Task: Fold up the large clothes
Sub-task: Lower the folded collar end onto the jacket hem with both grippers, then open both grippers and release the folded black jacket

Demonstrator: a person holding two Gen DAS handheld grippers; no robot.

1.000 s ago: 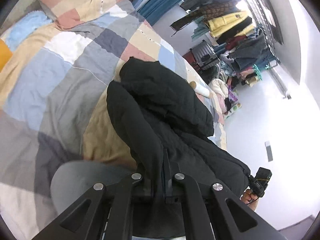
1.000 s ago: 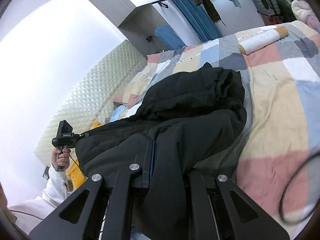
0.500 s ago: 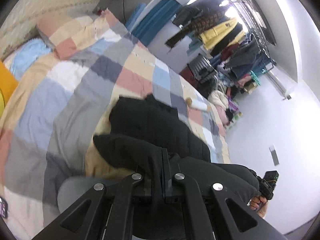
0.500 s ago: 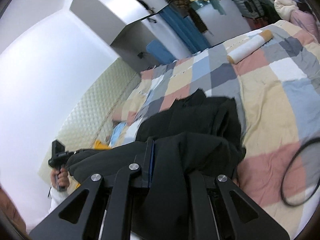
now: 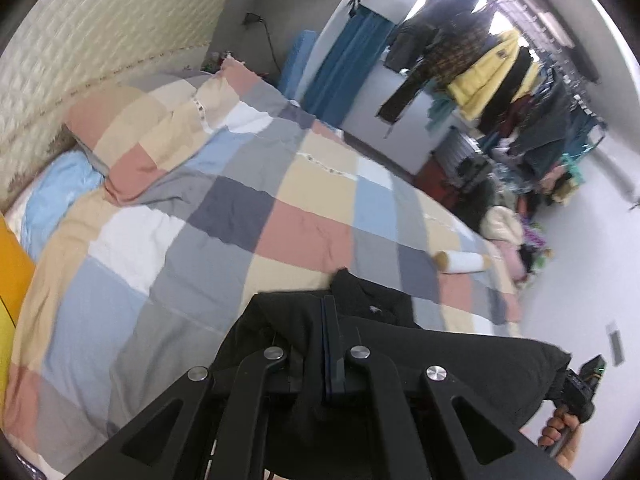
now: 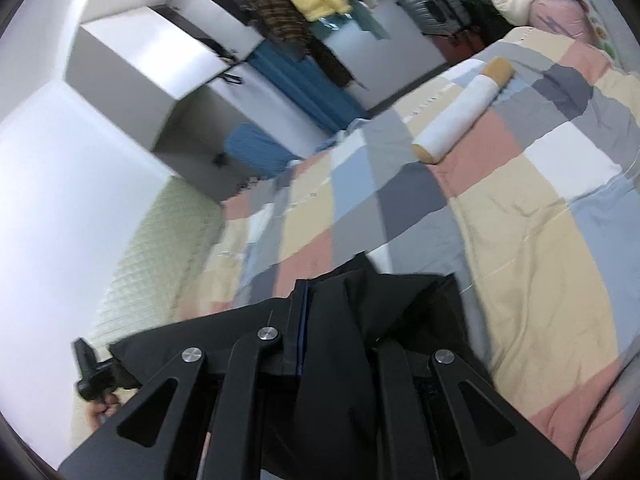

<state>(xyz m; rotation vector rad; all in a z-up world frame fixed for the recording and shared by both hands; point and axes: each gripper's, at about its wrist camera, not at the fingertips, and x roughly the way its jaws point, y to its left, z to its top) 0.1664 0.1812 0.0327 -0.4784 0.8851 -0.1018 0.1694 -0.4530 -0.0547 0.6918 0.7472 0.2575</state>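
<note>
Lower centre of both views: black jacket (image 5: 460,364), matte and bunched, stretched above checked bed (image 5: 248,216); left gripper (image 5: 330,320) and right gripper (image 6: 316,320) each pinching its fabric.

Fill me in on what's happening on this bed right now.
A person is working on a large black garment with a handheld gripper in each hand. The left gripper and the right gripper are each shut on an edge of it, so the cloth hangs stretched between them over the near side of the patchwork quilt. No fold is laid down yet. A white bolster lies farther off on the quilt.
</note>
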